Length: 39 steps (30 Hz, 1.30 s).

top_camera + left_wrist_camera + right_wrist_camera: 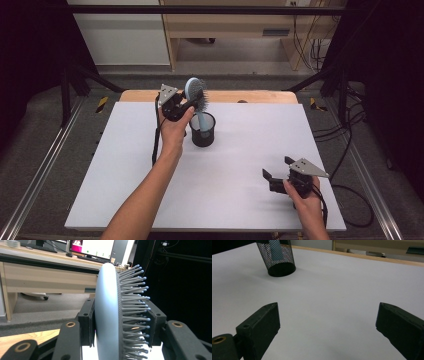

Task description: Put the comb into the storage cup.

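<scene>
Brush [194, 91] held head-up, handle down in the cup [202, 131].

The brush head sits clamped between the fingers [86, 320] of the left gripper [192, 101]: one finger presses the smooth back, the other the bristle side. The handle reaches down into the black mesh cup, which stands upright on the white worktop [240, 165], toward its far edge. From the right gripper view the handle shows through the mesh, low in the cup [279, 258]. Judged state: placement is nearly complete; what remains is to release the head and lift the hand clear, leaving the brush leaning in the cup. The right gripper [280, 175] rests near the front right corner, well apart from the cup, fingers spread wide and holding nothing.
</scene>
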Each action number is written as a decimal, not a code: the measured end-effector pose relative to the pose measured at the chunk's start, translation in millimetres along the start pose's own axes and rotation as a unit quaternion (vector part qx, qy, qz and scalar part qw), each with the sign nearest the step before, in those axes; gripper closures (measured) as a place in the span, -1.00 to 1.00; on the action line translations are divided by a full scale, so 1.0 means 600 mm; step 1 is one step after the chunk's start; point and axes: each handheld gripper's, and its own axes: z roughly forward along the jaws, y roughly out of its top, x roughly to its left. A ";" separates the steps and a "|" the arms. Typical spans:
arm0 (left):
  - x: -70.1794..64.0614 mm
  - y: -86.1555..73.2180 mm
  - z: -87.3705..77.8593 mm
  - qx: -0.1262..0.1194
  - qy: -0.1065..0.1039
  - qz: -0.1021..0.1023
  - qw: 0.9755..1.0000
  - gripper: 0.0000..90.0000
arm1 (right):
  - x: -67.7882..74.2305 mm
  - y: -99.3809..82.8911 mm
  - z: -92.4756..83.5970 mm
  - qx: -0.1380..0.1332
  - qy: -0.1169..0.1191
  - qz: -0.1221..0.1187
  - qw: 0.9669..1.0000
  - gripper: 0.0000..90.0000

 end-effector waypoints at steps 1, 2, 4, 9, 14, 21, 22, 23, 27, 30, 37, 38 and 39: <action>0.000 0.000 0.000 0.000 0.000 0.000 1.000 0.15 | 0.000 0.000 0.000 0.000 0.000 0.000 1.000 -0.87; -0.001 0.000 0.000 0.000 -0.001 0.000 1.000 0.15 | 0.000 0.000 0.000 0.000 0.000 0.000 1.000 -0.87; -0.002 -0.001 0.000 0.001 -0.002 0.002 1.000 0.15 | 0.000 0.000 0.000 0.000 0.000 -0.001 1.000 -0.87; -0.002 -0.008 0.001 0.004 -0.001 0.002 1.000 0.15 | 0.000 0.000 0.000 0.000 0.000 0.000 1.000 -0.87; -0.002 -0.014 0.002 0.005 -0.001 0.001 1.000 0.15 | 0.000 0.000 0.000 0.000 -0.001 0.001 1.000 -0.88; -0.002 -0.018 0.001 0.007 -0.001 0.001 1.000 0.14 | 0.001 0.000 0.001 0.001 -0.001 -0.001 1.000 -0.88; -0.002 -0.019 0.001 0.007 -0.001 0.001 1.000 0.14 | 0.001 0.000 0.000 0.001 0.000 -0.001 1.000 -0.88; -0.002 -0.020 0.001 0.009 -0.002 0.002 1.000 0.14 | 0.001 0.000 0.000 0.001 -0.001 -0.001 1.000 -0.88; -0.002 -0.024 0.001 0.011 -0.002 0.002 1.000 0.14 | 0.001 0.000 0.001 0.001 -0.001 -0.002 1.000 -0.88; -0.003 -0.027 0.002 0.011 -0.003 0.001 1.000 0.14 | 0.001 0.000 0.001 0.002 -0.001 -0.002 1.000 -0.88; -0.008 -0.032 0.006 0.011 -0.005 0.000 1.000 0.14 | 0.001 0.000 0.001 0.002 0.000 -0.002 1.000 -0.88; -0.008 -0.032 0.006 0.011 -0.005 0.001 1.000 0.14 | 0.001 0.000 0.001 0.002 0.000 -0.002 1.000 -0.88; -0.008 -0.032 0.006 0.011 -0.005 0.001 1.000 0.14 | 0.001 0.000 0.001 0.002 0.000 -0.002 1.000 -0.88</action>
